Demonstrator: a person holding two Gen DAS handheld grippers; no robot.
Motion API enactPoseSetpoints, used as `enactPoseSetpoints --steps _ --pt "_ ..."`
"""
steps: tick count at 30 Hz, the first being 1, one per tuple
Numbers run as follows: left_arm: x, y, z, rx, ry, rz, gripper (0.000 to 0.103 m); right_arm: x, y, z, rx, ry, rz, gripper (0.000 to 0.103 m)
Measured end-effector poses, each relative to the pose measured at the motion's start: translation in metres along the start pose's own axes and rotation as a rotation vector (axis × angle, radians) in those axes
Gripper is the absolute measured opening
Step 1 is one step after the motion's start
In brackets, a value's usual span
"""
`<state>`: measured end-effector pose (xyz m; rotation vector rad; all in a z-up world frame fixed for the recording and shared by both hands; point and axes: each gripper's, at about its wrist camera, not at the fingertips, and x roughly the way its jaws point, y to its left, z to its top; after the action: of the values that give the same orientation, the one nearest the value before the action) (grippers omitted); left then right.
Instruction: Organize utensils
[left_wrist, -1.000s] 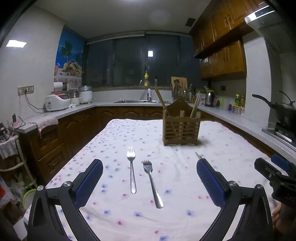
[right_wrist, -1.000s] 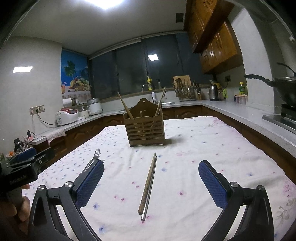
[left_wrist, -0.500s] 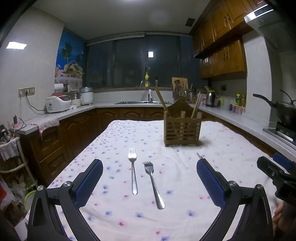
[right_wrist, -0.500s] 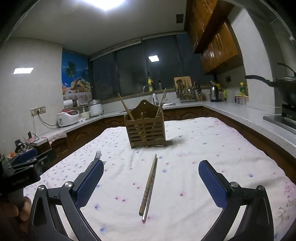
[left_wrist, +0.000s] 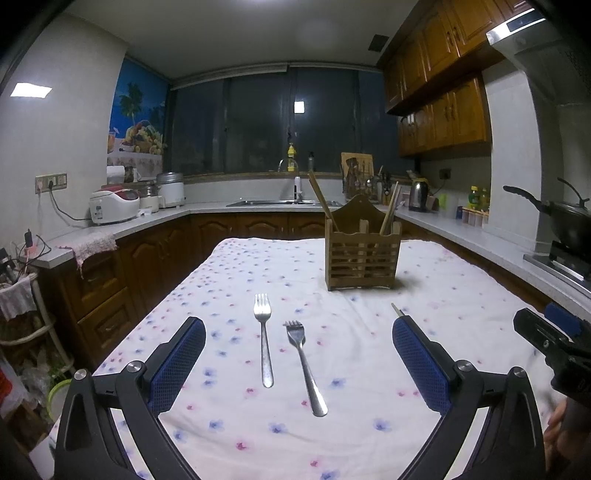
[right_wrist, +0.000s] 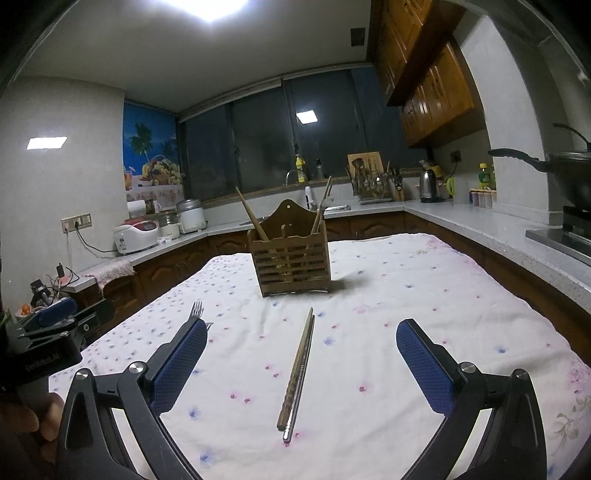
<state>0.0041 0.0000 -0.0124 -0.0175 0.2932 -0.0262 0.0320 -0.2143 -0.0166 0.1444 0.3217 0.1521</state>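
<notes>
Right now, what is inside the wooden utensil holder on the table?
Inside the wooden utensil holder, two wooden chopsticks lean out toward opposite sides, one left and one right. Through the slats, a few more thin shafts show, but the slats hide what they are. The bottom is hidden.

Dark glass windows (left_wrist: 266, 122) fill the centre back, a tropical fruit poster (left_wrist: 138, 114) at upper left. Brown wooden wall cabinets (left_wrist: 439, 85) hang upper right. Pale grey countertops (right_wrist: 480, 229) wrap the room; a bright ceiling light (right_wrist: 218, 7) glares overhead.
</notes>
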Motion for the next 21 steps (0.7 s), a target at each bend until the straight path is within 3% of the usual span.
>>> enactPoseSetpoints --steps 21 --pt "-0.0011 -0.0029 0.0015 0.022 -0.003 0.008 0.102 -0.0007 -0.0014 0.0023 0.002 -0.007 0.004 0.103"
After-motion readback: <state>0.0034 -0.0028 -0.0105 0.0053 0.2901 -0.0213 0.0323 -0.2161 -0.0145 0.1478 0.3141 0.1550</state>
